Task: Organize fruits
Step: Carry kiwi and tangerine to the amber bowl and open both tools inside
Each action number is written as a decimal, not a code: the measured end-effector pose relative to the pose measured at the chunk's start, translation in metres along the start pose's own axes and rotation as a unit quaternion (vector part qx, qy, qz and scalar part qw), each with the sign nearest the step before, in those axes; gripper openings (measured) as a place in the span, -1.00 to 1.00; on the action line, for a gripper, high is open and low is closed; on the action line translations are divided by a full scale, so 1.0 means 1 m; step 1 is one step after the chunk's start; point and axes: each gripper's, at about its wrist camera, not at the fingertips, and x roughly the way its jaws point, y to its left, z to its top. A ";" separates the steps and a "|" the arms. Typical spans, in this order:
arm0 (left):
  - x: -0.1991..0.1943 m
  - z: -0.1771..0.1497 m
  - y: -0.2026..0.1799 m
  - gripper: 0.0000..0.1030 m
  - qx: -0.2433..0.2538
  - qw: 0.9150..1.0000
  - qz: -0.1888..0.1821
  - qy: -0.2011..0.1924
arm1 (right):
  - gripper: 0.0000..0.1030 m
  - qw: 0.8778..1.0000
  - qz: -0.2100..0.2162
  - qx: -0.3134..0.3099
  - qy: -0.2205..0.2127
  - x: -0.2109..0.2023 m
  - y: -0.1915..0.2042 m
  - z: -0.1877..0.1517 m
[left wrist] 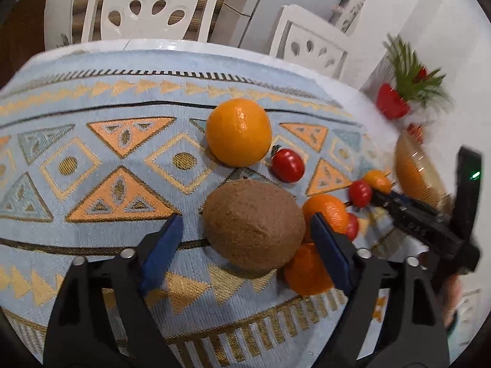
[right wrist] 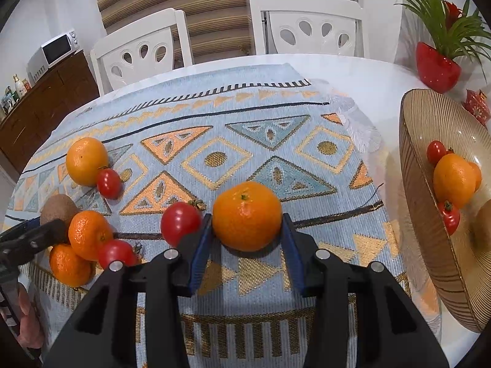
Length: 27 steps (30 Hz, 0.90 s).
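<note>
We note the right gripper (right wrist: 247, 245) closed on a mandarin (right wrist: 247, 216): both blue pads touch its flanks, and the fruit sits on the patterned cloth (right wrist: 276, 153) that covers the surface. A cherry tomato (right wrist: 180, 223) lies just beside the gripper's left finger, on the outside.

We see the left gripper (left wrist: 245, 245) with its jaws standing apart around a brown kiwi (left wrist: 254, 225). A clear gap shows between the left pad and the kiwi; whether the right pad touches it, we cannot tell. The kiwi rests on the cloth.

Right of the kiwi in the left wrist view, two mandarins (left wrist: 326, 211) and a tomato crowd together, partly hidden behind the right finger. Farther off on the cloth sit a larger orange (left wrist: 238, 132) and another cherry tomato (left wrist: 288, 165), nearly touching.

At the right edge of the right wrist view, a ribbed amber glass bowl (right wrist: 429, 214) stands on the bare white surface beside the cloth. It holds an orange fruit (right wrist: 454, 181) and at least two cherry tomatoes.

Behind the surface stand two white chairs (right wrist: 310, 24); a red pot with a green plant (right wrist: 437, 67) stands near the bowl.
</note>
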 end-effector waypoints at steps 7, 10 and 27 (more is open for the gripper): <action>-0.009 0.000 -0.007 0.20 0.018 1.000 0.001 -0.021 | -0.18 0.999 0.024 0.002 -0.032 -0.014 -0.002 -0.002; -0.032 0.001 -0.008 0.20 0.012 0.999 0.014 -0.049 | -0.19 0.999 0.028 0.001 -0.043 -0.024 -0.002 -0.004; -0.057 0.039 -0.235 0.21 0.144 0.978 -0.134 -0.076 | -0.19 0.981 -0.036 0.178 -0.072 -0.184 -0.171 0.000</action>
